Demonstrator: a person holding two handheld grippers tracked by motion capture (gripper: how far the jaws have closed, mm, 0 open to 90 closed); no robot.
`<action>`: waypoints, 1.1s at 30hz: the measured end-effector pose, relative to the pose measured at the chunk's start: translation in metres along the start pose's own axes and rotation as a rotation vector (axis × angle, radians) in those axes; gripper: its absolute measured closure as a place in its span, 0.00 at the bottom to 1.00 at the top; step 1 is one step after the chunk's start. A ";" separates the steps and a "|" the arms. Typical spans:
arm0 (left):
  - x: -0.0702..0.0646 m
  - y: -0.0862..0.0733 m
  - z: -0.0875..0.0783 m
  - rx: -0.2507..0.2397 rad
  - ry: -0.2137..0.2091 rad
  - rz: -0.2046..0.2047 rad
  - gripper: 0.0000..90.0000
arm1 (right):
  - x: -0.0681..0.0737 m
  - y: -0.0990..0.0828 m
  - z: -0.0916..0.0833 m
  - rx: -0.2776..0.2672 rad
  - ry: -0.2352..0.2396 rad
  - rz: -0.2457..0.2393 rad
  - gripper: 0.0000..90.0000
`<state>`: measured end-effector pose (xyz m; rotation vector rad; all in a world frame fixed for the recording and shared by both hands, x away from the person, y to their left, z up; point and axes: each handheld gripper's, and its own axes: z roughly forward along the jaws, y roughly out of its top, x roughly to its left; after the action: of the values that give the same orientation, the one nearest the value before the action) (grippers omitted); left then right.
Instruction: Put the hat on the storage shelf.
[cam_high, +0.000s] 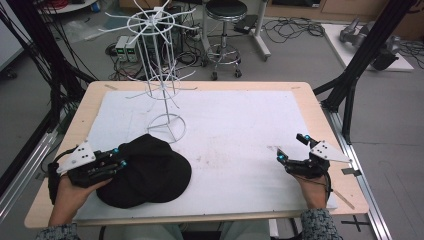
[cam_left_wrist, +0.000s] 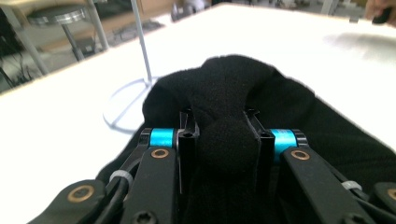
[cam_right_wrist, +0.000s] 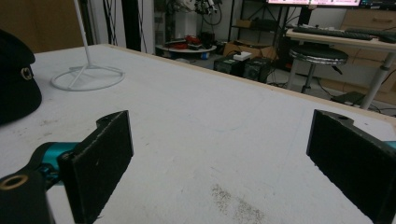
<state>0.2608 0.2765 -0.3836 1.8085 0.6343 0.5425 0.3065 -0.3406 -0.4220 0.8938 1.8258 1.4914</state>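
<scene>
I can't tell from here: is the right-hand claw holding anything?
No: in the right gripper view the right claw stands wide open, with nothing but the bare white table cover between its two black pads.

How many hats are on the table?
1. The black hat lies on the white mat at the near left, in front of the white wire stand; the left gripper pinches its fabric. No other hat is visible.
</scene>
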 end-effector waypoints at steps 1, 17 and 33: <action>0.000 0.001 -0.001 -0.015 -0.001 0.000 0.79 | 0.000 0.000 0.000 0.000 0.000 0.000 0.07; -0.014 0.027 -0.014 -0.091 -0.028 0.097 0.79 | -0.002 0.000 -0.002 -0.008 -0.010 0.004 0.07; -0.008 0.041 -0.070 -0.170 0.044 0.128 0.79 | -0.006 -0.001 -0.006 -0.022 -0.021 0.021 0.07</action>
<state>0.2167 0.3093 -0.3235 1.6875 0.4890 0.7025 0.3057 -0.3490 -0.4213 0.9177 1.7874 1.5068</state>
